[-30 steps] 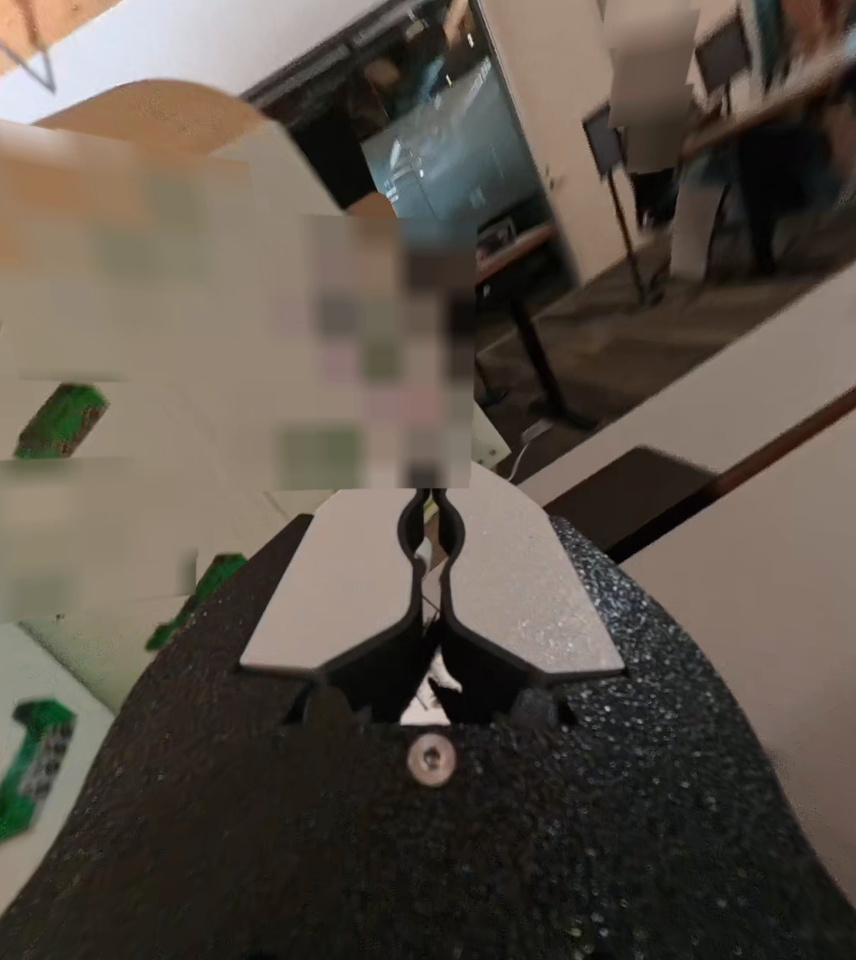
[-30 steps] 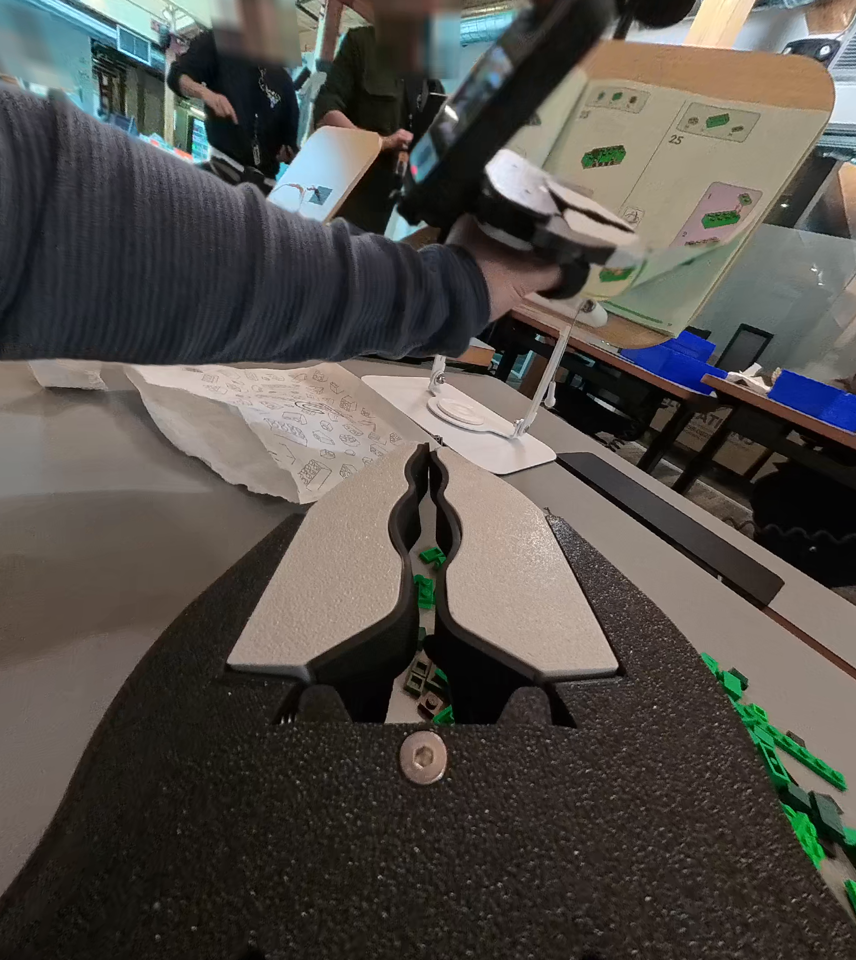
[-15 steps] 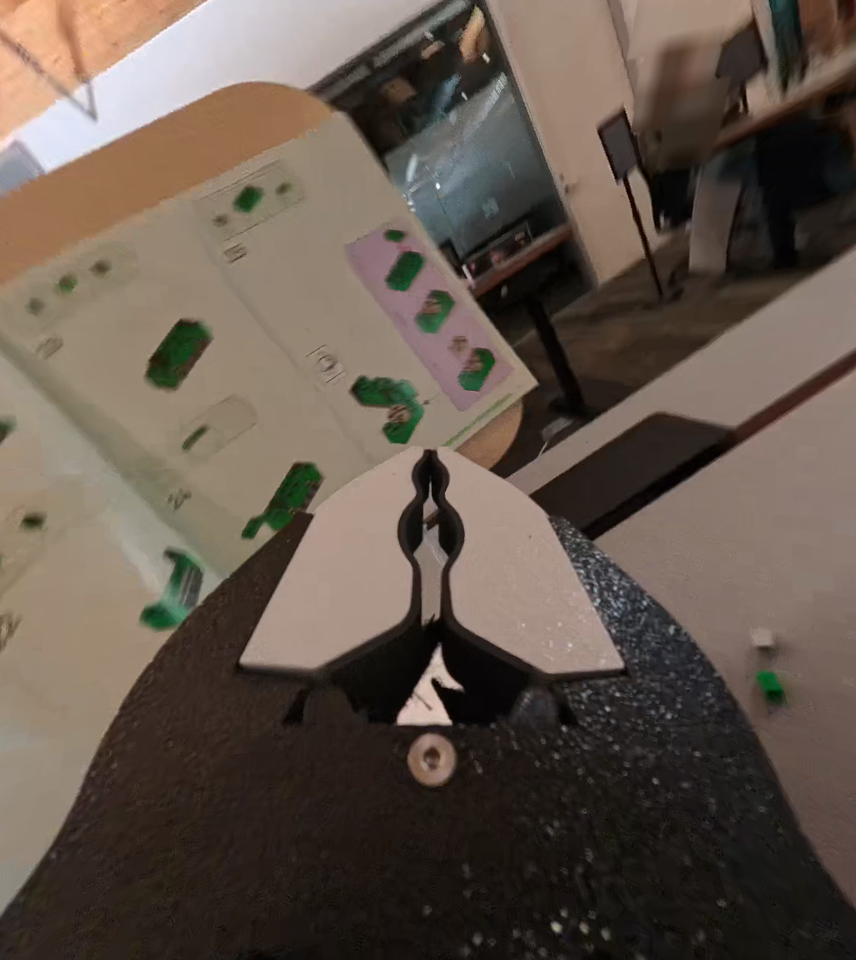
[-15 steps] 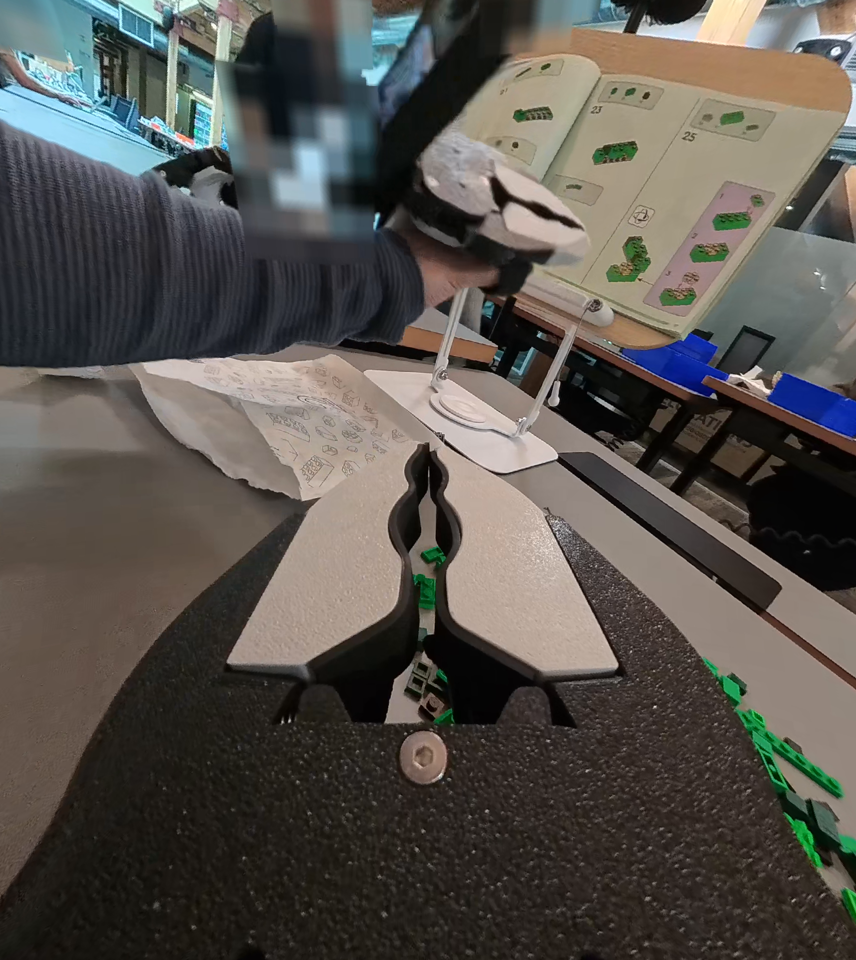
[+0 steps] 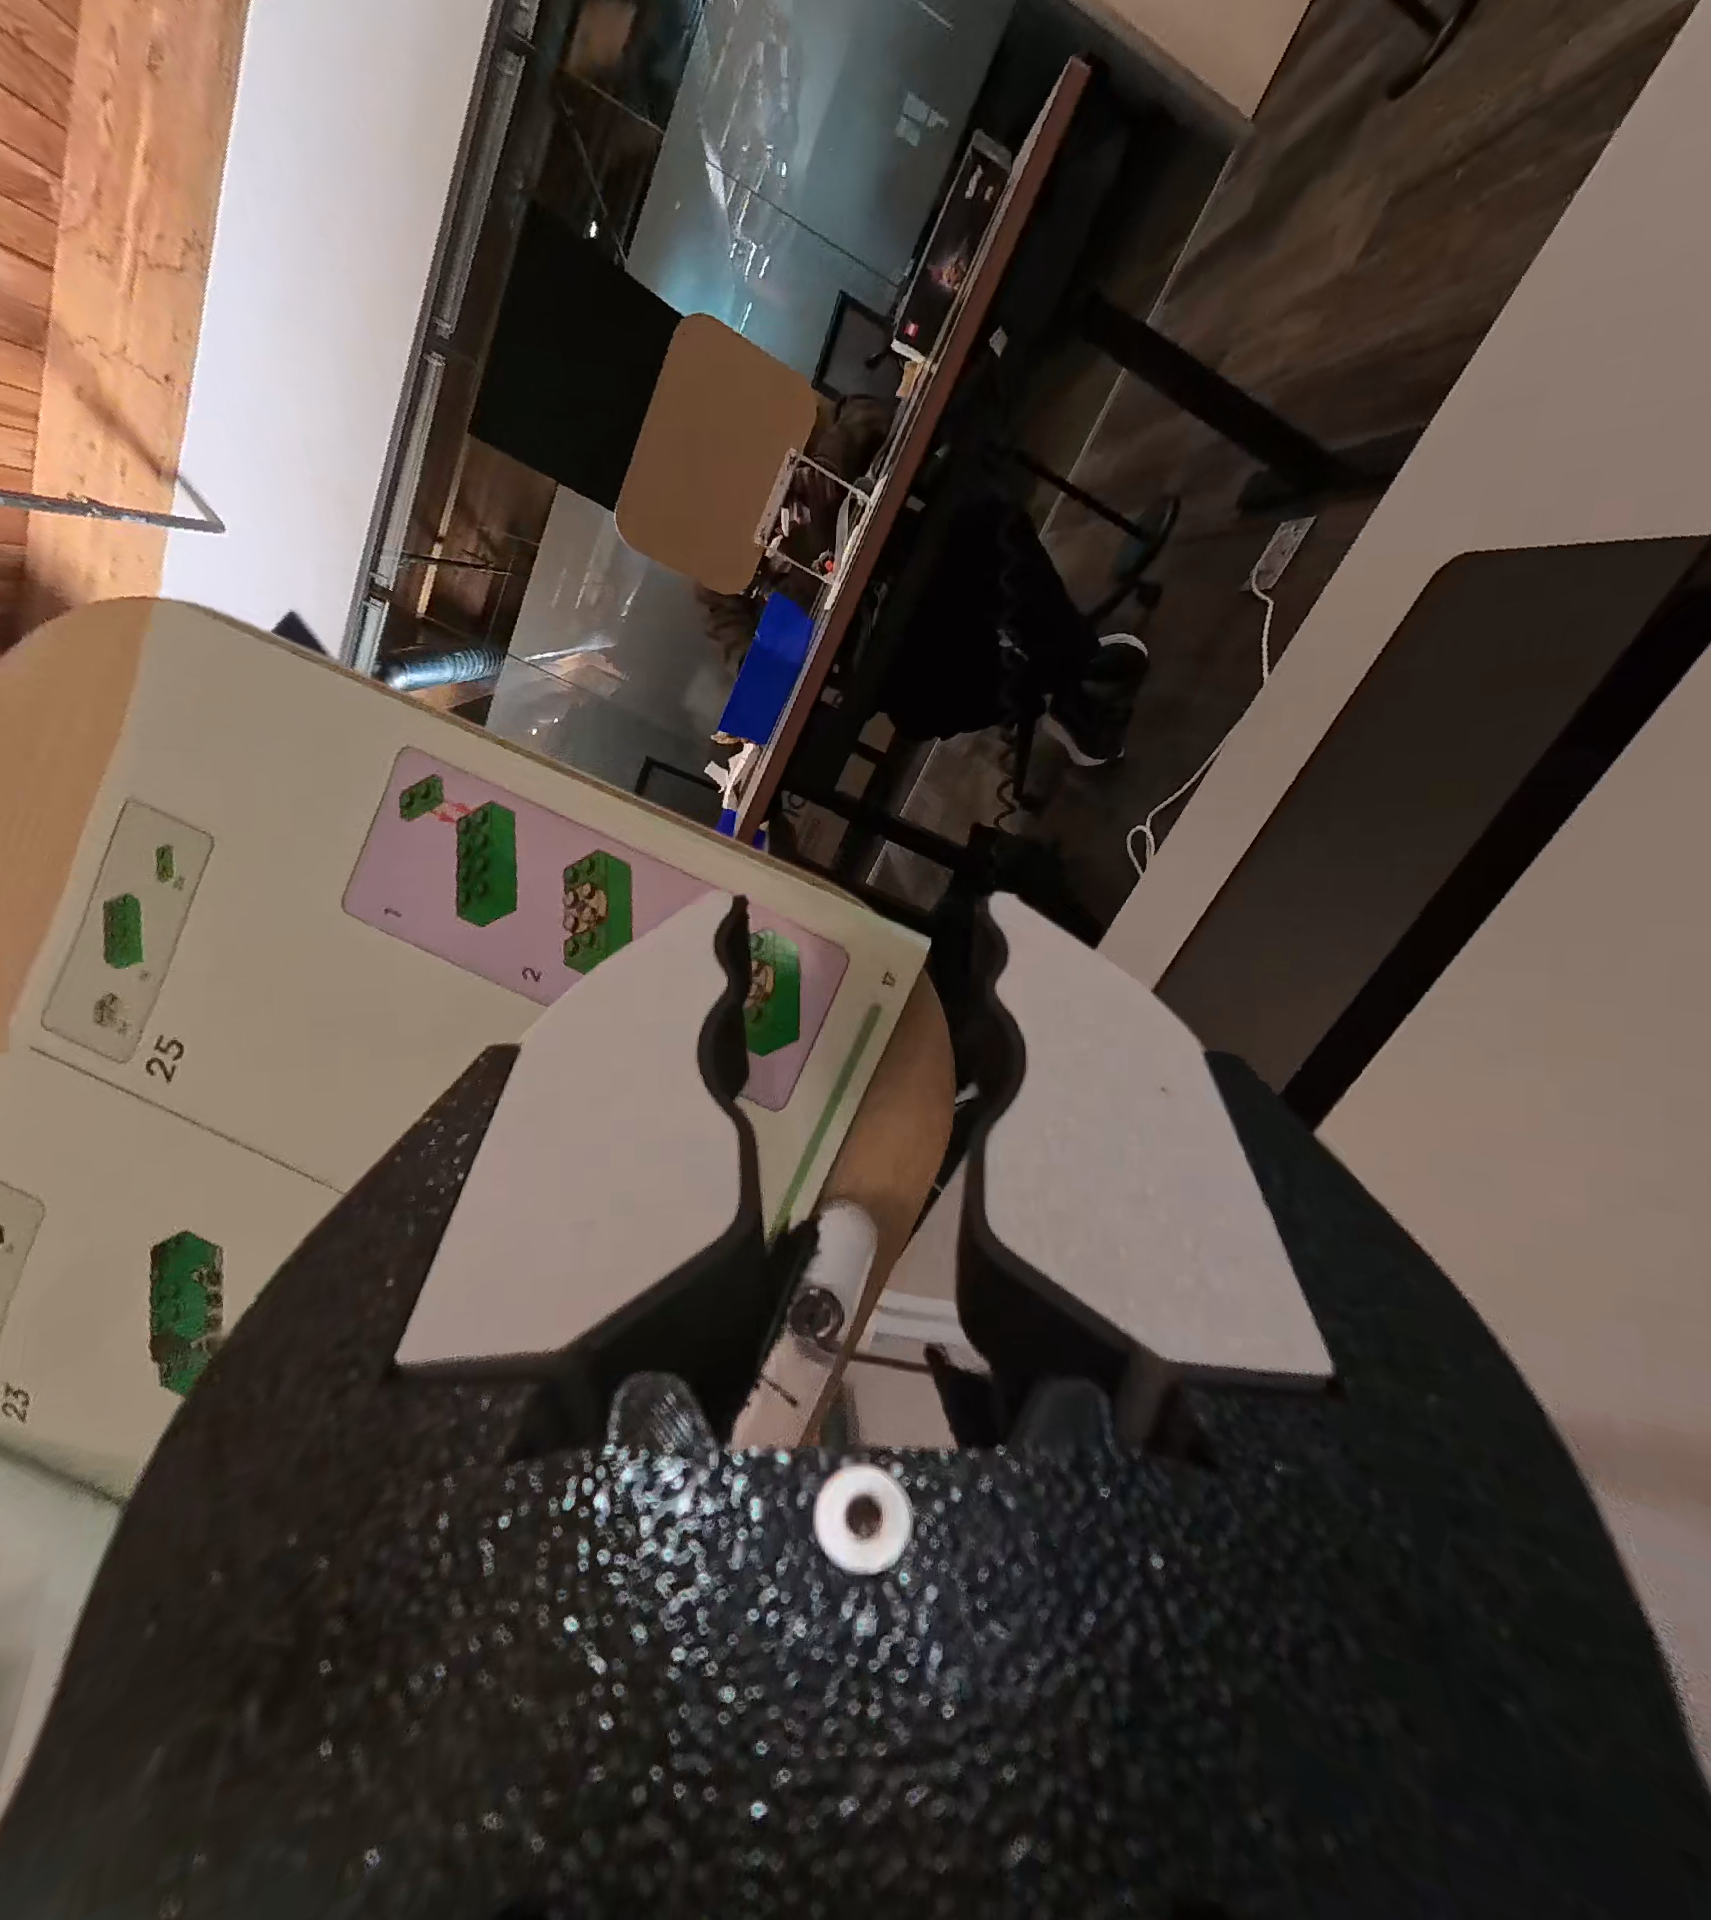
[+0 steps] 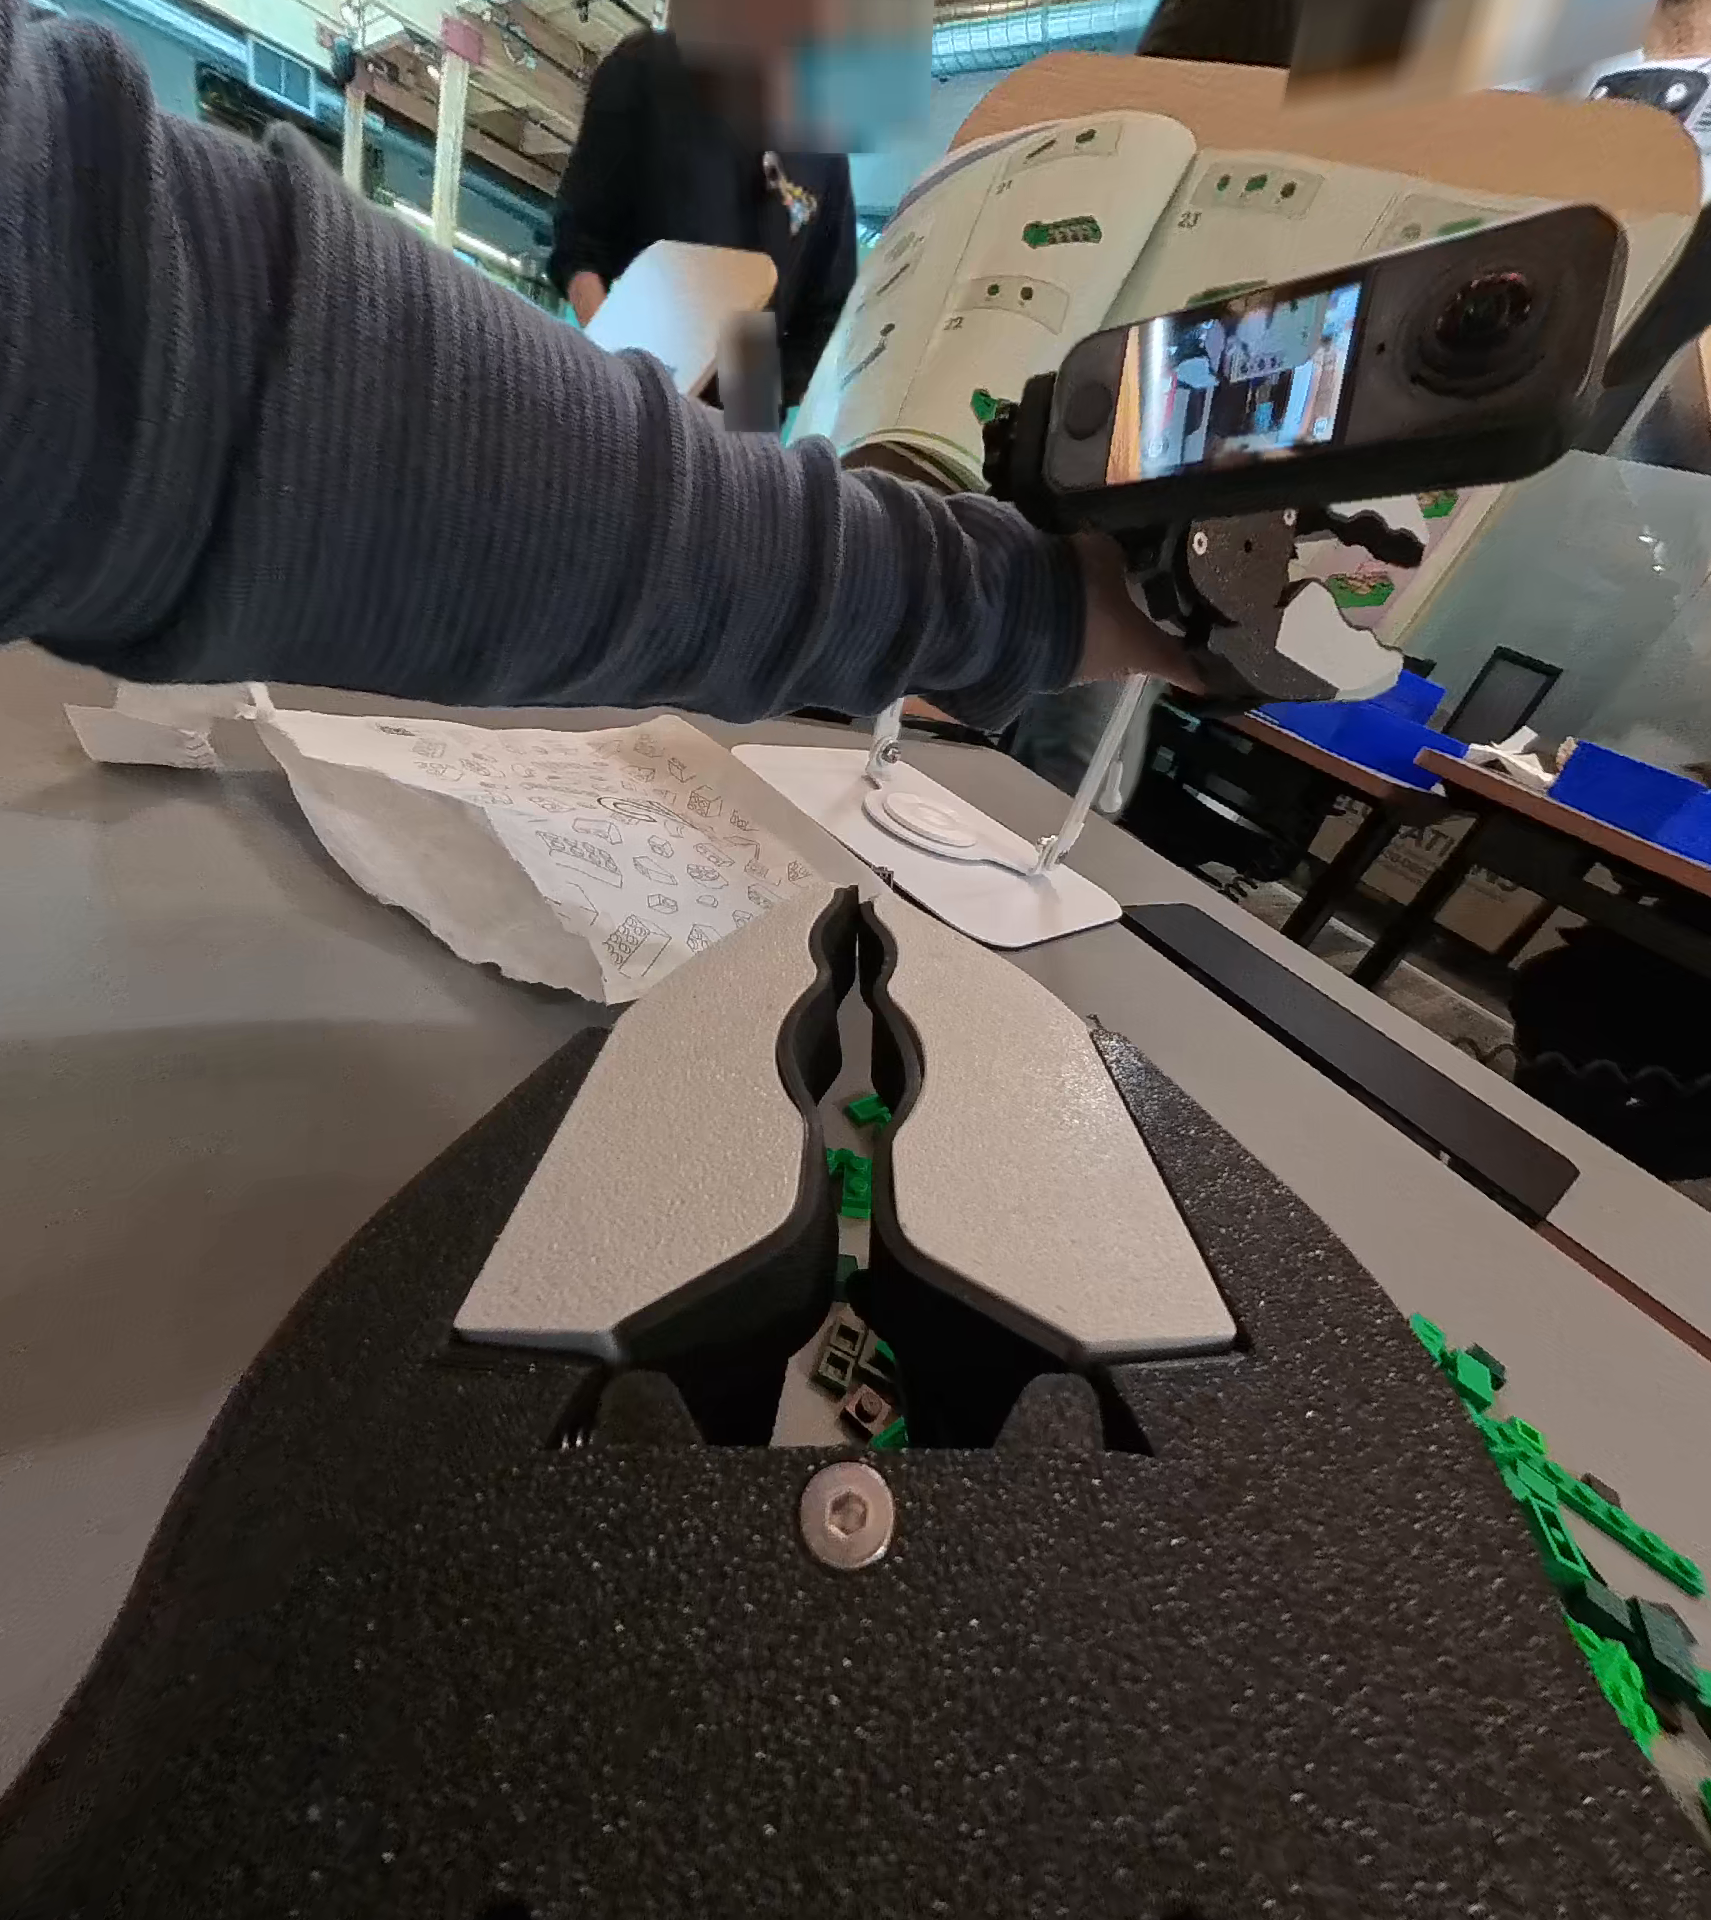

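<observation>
**Left gripper opened at the instruction booklet; right gripper closed over the bricks**

The instruction booklet [image 5: 331,1049] is taken as the landmark. It is propped open on a tan board carried by a white stand [image 6: 976,862], which is set on the grey table [image 6: 103,1091].

Blue bins [image 6: 1661,805] are seen on a farther table, beyond and below the booklet's right edge; what lies in them cannot be made out. A torn white paper bag [image 6: 560,842] printed with brick drawings is laid flat on the table below and left of the booklet; its contents are not shown.

The left gripper [image 5: 856,925] is held up at the booklet's lower right corner, rolled sideways, with its jaws spread wide and nothing between them; the page's edge and a white part of the stand are seen through the gap. Whether the page is touched cannot be told. A sleeve [image 6: 415,468] is stretched across in front of the booklet toward this gripper.

The right gripper [image 6: 856,920] is kept low over the table, well below the booklet, with its jaws drawn almost together and nothing gripped. Loose green bricks [image 6: 1609,1621] are scattered on the table beneath it and to its right.

Compared with half a second ago, the left gripper's jaws, then nearly closed, are now parted, and the gripper is turned on its side. The right gripper is unchanged in place and closure.
</observation>
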Motion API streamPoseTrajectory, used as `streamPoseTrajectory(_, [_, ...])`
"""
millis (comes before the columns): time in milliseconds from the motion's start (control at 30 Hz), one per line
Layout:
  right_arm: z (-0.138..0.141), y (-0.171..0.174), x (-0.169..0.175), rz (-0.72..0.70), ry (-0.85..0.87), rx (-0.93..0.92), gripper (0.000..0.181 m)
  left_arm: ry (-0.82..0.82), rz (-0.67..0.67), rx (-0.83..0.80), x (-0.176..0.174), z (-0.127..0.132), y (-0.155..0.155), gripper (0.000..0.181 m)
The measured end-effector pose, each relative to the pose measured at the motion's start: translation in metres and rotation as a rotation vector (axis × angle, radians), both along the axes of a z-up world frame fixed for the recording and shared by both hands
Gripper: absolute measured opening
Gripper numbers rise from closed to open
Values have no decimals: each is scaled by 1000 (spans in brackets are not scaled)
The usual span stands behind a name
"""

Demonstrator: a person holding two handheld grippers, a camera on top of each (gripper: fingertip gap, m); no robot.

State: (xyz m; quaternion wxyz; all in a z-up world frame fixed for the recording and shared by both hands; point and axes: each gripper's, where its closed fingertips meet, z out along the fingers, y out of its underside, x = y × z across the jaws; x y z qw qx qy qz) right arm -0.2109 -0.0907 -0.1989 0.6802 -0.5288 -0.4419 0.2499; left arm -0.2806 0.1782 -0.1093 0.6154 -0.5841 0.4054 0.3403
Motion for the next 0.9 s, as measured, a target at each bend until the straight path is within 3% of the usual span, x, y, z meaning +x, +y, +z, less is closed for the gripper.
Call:
streamPoseTrajectory(300, [0,1,0,0,3,-12,0,172,53,6,-6,-11,5,34])
streamPoseTrajectory(900, [0,2,0,0,8,-14,0,126,66,-11,-18,-7,1,15])
